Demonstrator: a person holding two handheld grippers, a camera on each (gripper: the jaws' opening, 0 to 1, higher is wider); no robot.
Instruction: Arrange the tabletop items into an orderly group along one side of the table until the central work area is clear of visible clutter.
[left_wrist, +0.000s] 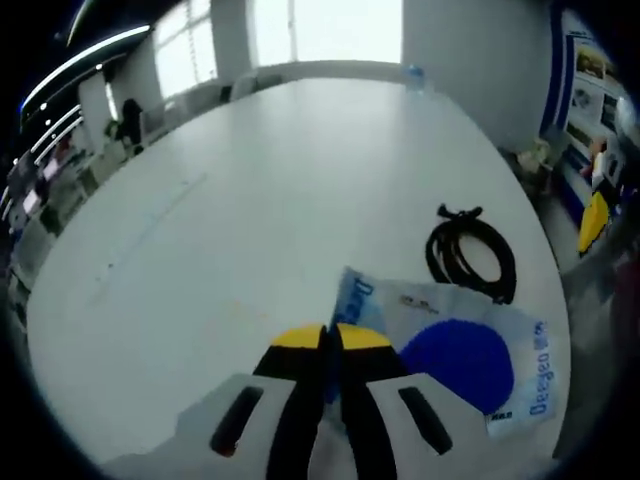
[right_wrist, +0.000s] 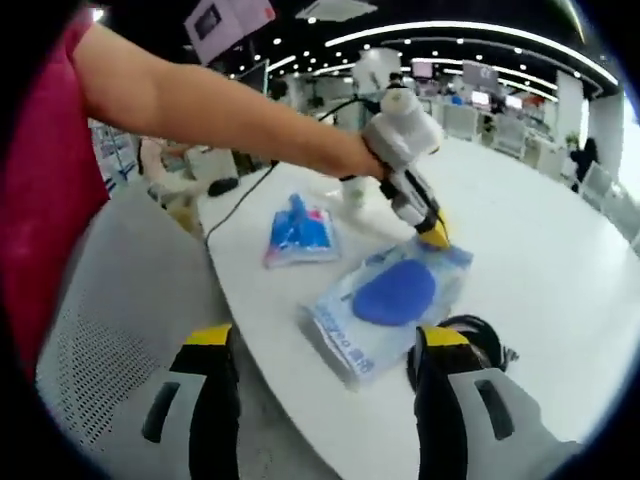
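Glossily crinkled pouch (left_wrist: 470, 370); coiled cable (left_wrist: 471, 254)

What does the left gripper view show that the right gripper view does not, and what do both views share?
Left gripper view alone: windows beyond the far table edge. Right gripper view alone: a small blue packet, a grey mesh chair, the person's arm and the open right gripper. Both share the white table, the large packet with the blue disc, the coiled black cable and the shut left gripper on the packet's edge.
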